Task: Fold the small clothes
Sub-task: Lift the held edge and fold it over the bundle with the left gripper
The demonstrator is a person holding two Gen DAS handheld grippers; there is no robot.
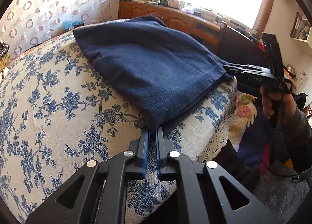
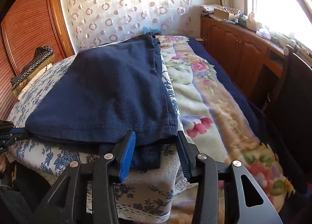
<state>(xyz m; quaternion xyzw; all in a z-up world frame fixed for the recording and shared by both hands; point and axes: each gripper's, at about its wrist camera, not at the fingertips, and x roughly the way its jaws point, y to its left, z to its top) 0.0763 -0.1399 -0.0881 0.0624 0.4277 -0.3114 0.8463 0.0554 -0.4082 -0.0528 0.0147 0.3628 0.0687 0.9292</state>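
The navy garment (image 1: 148,63) lies folded flat on the desk (image 1: 58,97), which is draped in a cream cloth printed with blue flowers, and it's parked right at the near edge where both tools can reach its corners. It sits centre to two o'clock in the left wrist view.

The left hand-held gripper (image 1: 152,132) is closed down narrow at six o'clock, its blue-lined fingers pinched onto the garment's nearest corner. My read is that it's anchoring that corner so the stack doesn't shift. In the right wrist view the same tool pokes in at nine o'clock, nipping that corner.

Over to the right hand-held gripper (image 2: 156,145): its jaws stand partly apart, straddling the other near corner at six o'clock. The hem lies between the pads, though they don't look to be pressing on it. It looks like a release, letting the folded layer settle.

Now the materials. The garment is a soft, matte knit, slightly fuzzy, with a stitched hem along its near edge and several layers showing at the corner. A darker under-layer hangs just over the desk's edge. The ribbed blue pads (image 2: 127,155) look rubbery, made for gripping thin cloth. A lace trim (image 1: 220,136) fringes the desk cloth at four o'clock. Beyond it, at three o'clock in the right view, a plush floral blanket (image 2: 210,106) covers the bed. A person's hand (image 1: 276,103) holds the right tool's handle.
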